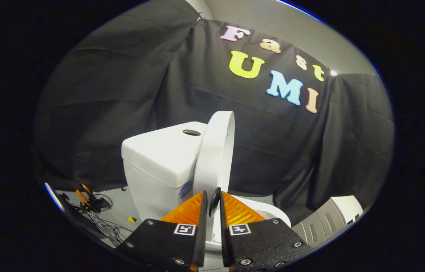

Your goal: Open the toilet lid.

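The white toilet lid (214,151) stands upright, seen edge-on, leaning close to the white tank (159,158) on its left. My gripper (213,196) is at the foot of the lid, its fingers almost together. A thin dark edge of the lid's lower rim sits pinched between the fingertips (202,200). The rest of the lid rises beyond them. Part of the white bowl and seat (269,213) shows to the right of the fingers and in the slit between them.
Black cloth hangs behind and around the toilet. On the grey floor left of the tank lie cables and an orange-and-black tool (90,202). A grey and white ribbed box (329,219) stands to the right of the bowl.
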### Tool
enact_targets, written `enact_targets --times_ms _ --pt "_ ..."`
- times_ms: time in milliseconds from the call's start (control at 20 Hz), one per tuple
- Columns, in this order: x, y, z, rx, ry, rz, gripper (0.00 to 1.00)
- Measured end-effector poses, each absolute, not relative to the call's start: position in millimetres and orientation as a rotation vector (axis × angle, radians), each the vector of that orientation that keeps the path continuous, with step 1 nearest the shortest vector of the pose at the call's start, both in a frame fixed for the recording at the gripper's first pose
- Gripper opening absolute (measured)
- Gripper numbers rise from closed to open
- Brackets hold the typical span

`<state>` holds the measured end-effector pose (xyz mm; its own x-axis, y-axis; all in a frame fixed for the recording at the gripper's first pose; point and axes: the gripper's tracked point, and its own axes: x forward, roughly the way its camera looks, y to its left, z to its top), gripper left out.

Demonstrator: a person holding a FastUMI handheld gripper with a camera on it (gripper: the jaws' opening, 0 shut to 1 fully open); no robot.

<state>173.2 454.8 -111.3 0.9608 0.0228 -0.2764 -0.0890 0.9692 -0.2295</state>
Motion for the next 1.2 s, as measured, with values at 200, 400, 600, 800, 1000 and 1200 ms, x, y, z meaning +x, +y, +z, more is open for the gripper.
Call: enact_targets --times_ms 200,400,600,800,1000,1200 --pt "159 465 -93 -0.229 0.229 0.129 0.24" --pt "137 471 -56 -0.15 0.133 0.201 0.74" --pt "111 462 -27 -0.069 0.058 0.279 0.95" --pt "85 444 13 -0.036 -0.032 0.364 0.95" --pt "69 408 40 -0.065 -0.08 0.359 0.95" --pt "61 367 58 -0.011 -0.113 0.342 0.95"
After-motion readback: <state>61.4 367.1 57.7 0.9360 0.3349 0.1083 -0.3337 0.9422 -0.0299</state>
